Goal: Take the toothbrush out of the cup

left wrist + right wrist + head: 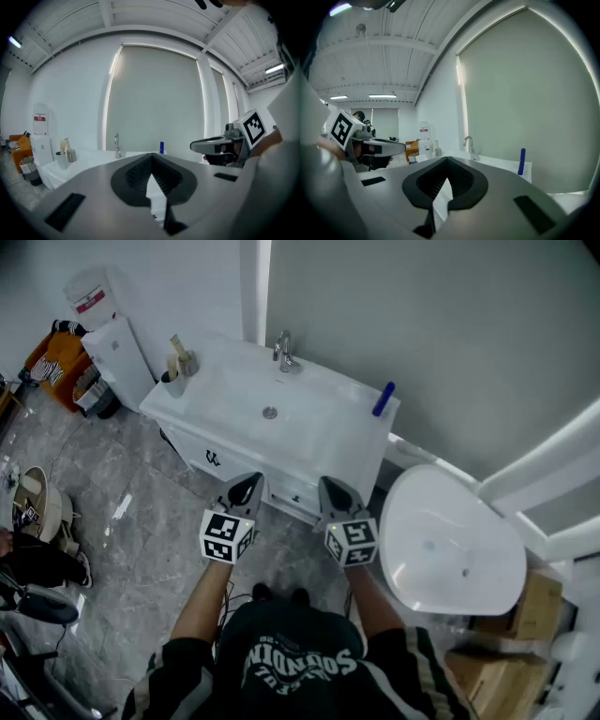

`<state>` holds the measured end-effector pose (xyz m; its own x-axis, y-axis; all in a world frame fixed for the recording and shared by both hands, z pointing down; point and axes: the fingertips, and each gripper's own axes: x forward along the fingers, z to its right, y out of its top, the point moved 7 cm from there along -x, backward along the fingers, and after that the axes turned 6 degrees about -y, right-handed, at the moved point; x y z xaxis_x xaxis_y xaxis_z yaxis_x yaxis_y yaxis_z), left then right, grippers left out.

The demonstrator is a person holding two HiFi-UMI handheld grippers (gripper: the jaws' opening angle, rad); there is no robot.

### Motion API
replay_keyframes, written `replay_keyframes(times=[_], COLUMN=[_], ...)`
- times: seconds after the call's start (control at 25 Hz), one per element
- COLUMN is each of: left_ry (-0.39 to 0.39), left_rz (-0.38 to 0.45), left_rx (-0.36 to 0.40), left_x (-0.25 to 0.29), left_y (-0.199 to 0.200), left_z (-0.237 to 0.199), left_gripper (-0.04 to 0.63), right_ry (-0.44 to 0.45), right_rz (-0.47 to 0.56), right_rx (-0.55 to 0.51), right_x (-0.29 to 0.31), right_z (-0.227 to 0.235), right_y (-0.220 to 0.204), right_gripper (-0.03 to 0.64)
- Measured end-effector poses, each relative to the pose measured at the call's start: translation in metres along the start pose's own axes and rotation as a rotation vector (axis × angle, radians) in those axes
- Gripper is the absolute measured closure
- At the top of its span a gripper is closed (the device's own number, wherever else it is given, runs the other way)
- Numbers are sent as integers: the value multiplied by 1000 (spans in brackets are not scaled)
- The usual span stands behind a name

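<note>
A white cup with a toothbrush and a tube standing in it sits on the far left corner of the white vanity. A second, greyish cup stands just behind it. Both cups show small at the left of the left gripper view, the white cup in front. My left gripper and right gripper hover side by side before the vanity's front edge, well short of the cups. Both are shut with nothing in them: left gripper, right gripper.
A faucet stands behind the basin drain. A blue upright stick rests on the vanity's right corner. A white toilet is at the right, a white appliance and floor clutter at the left.
</note>
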<state>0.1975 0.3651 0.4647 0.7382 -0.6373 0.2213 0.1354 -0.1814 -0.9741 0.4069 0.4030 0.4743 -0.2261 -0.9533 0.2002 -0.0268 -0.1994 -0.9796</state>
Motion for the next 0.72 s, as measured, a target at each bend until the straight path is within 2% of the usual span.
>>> replay_keyframes(times=[0.12,0.28,0.72], left_ry=[-13,-11,13], left_rz=[1,6,4], left_rx=[1,-13,-61], left_x=[-4,-7,-28], left_y=[-3,-9,-22], left_z=[-2,-5,-38], left_gripper=[595,595,595], right_ry=[17,24,63], right_rz=[18,29,-16], right_rx=[39,36,45], right_x=[0,-4,26], right_z=[-1,-3,-31], right_y=[1,-2,-9], right_gripper=[618,618,618])
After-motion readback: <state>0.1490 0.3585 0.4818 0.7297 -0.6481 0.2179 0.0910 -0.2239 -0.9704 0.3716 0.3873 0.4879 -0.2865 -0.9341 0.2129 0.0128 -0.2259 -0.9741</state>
